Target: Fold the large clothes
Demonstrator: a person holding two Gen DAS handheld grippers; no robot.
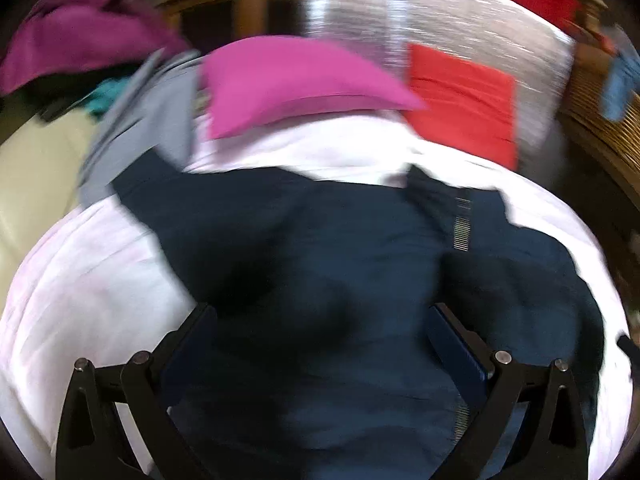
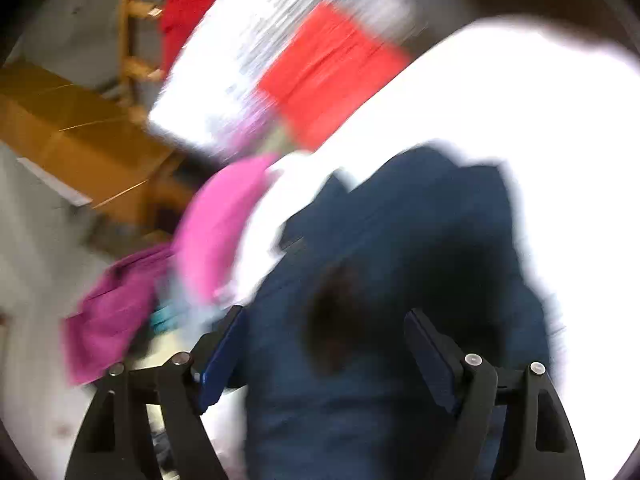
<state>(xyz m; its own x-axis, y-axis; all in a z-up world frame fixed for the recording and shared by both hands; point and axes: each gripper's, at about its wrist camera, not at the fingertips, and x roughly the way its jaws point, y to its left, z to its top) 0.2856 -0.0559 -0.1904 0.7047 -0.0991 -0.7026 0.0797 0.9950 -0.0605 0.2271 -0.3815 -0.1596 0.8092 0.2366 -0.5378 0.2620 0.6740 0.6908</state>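
Observation:
A dark navy garment with a zipper (image 1: pixel 320 240) lies spread on a white sheet (image 1: pixel 100 280). In the left wrist view my left gripper (image 1: pixel 320 316) hovers over its near part, jaws wide apart, with nothing pinched. The right wrist view shows the same navy garment (image 2: pixel 420 240) bunched on the white sheet (image 2: pixel 520 120). My right gripper (image 2: pixel 324 316) stands open above it, and the cloth shows between the fingers without the pads pressing on it. Both views are blurred.
A folded pink garment (image 1: pixel 288 80) and a folded red one (image 1: pixel 460 100) lie beyond the navy garment. A purple garment (image 1: pixel 80 36) and grey cloth (image 1: pixel 140 128) are heaped at the left. A wicker basket (image 1: pixel 600 128) stands right; a cardboard box (image 2: pixel 68 128) sits on the floor.

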